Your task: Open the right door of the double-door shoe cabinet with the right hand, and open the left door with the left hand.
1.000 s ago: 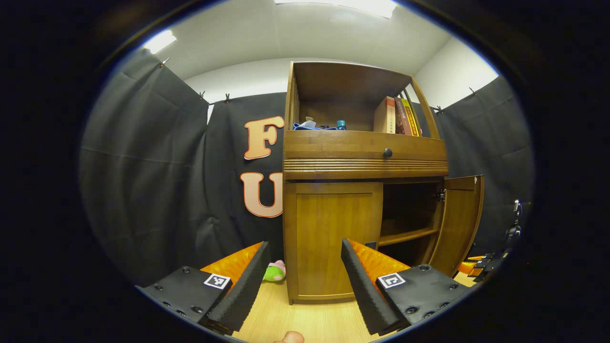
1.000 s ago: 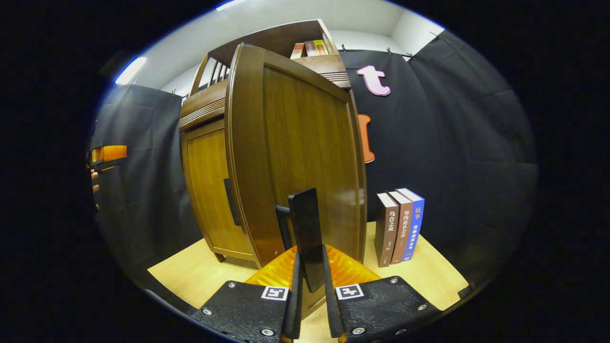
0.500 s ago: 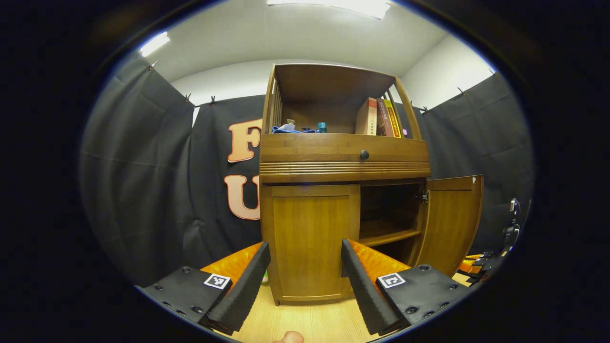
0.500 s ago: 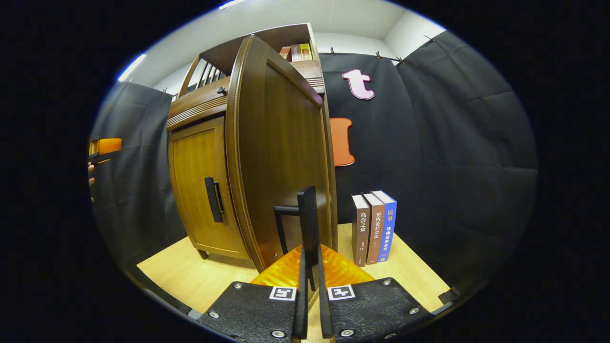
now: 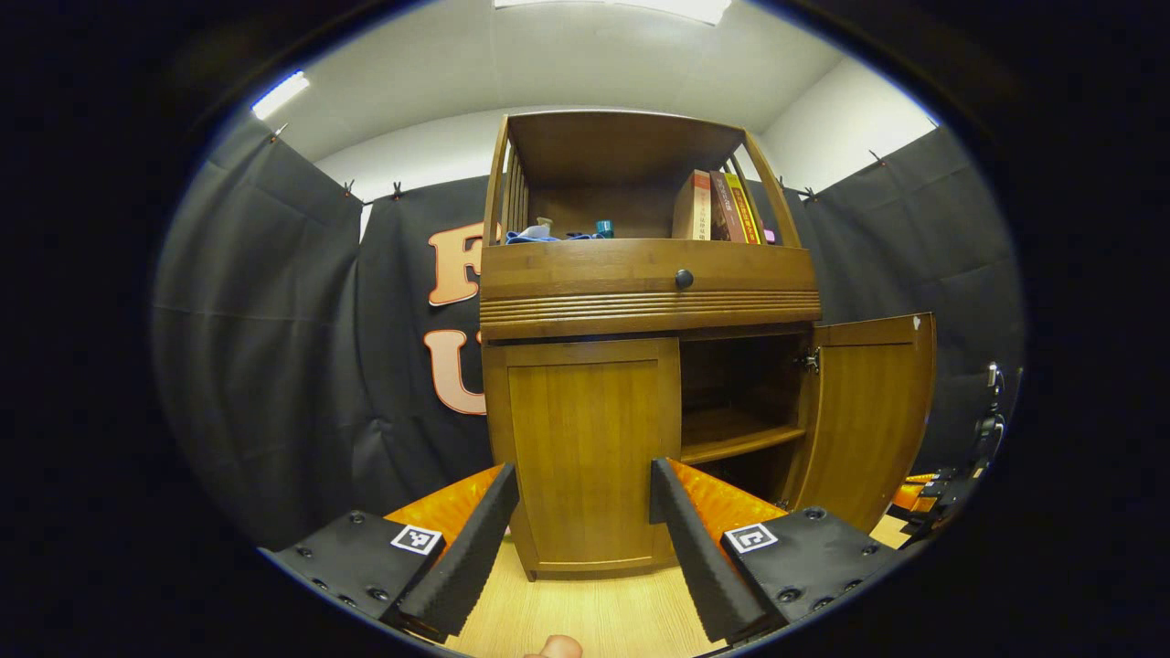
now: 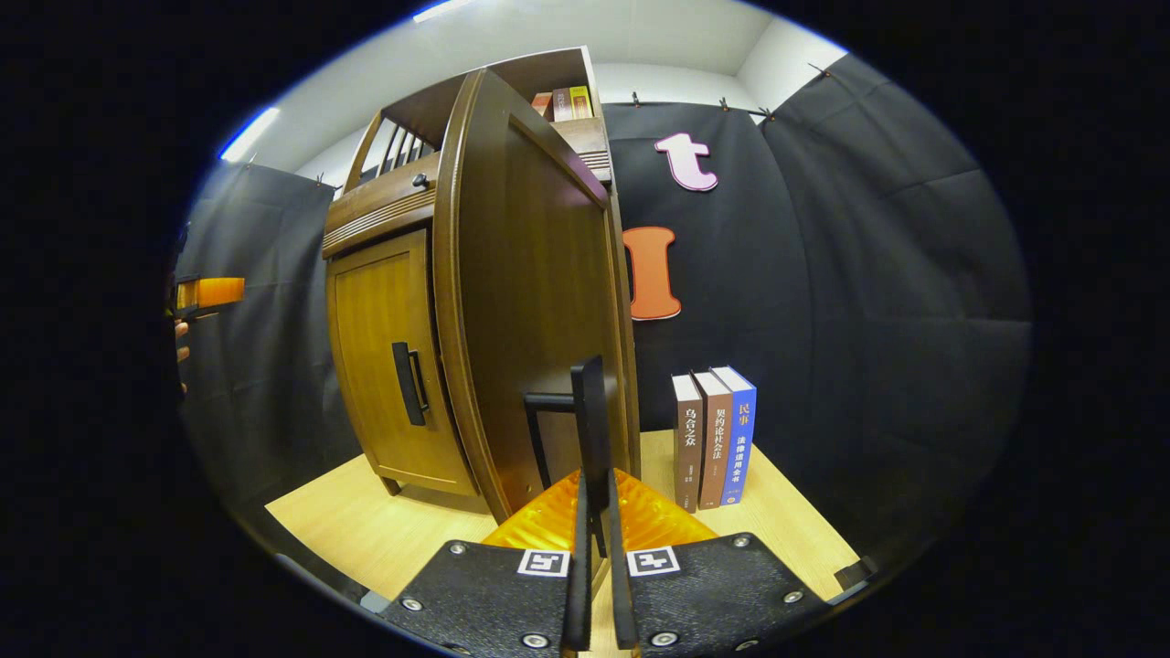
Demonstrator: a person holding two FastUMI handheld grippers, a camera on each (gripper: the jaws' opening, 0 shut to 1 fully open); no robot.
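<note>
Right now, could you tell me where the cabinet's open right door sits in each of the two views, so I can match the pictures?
Left gripper view: the right door stands swung open at right of centre, beside the dark shelf opening.
Right gripper view: the right door looms in the centre, seen from outside, with the right tool shut on its handle.
Shared landmark: the closed left door.

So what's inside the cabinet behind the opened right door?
Behind the right door, the compartment shows one bare wooden shelf. No shoes are visible; the dark recesses above and below it cannot be made out. The left door covers the other half.
</note>
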